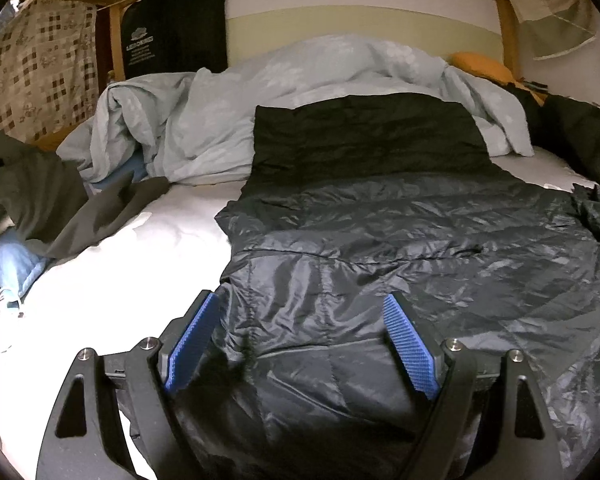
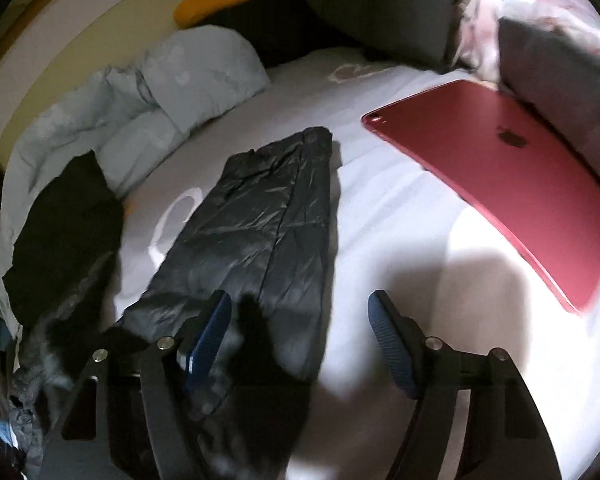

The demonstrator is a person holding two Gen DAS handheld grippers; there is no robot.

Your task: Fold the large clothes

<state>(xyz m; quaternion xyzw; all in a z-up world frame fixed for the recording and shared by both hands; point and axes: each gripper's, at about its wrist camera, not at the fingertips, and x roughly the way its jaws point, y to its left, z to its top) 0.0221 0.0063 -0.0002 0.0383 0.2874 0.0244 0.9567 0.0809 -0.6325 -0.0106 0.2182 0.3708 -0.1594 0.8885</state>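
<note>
Since the puffer jacket (image 1: 380, 264) looks light, soft & slick, both spread-apart, empty grippers, left gripper (image 1: 304, 340) & right gripper (image 2: 300, 344), should prob pinch seams/hem.

Rumpled pale-blue duvet (image 1: 300, 80) heaped at 12 o'clock on white sheet (image 1: 120, 280); black bag (image 1: 176, 24) upright at 11, patterned curtain (image 1: 36, 64) at 10. Right-wrist view: red tablet (image 2: 500, 176) face-down at 2, grey pillow (image 2: 560, 92) just beside; orange cushion (image 2: 220, 4) at 11.

Black quilted puffer jacket (image 1: 400, 240), shiny and wrinkled, spread flat on the white bed sheet (image 1: 140, 248); one sleeve (image 2: 256, 216) stretched out straight beside it.
</note>
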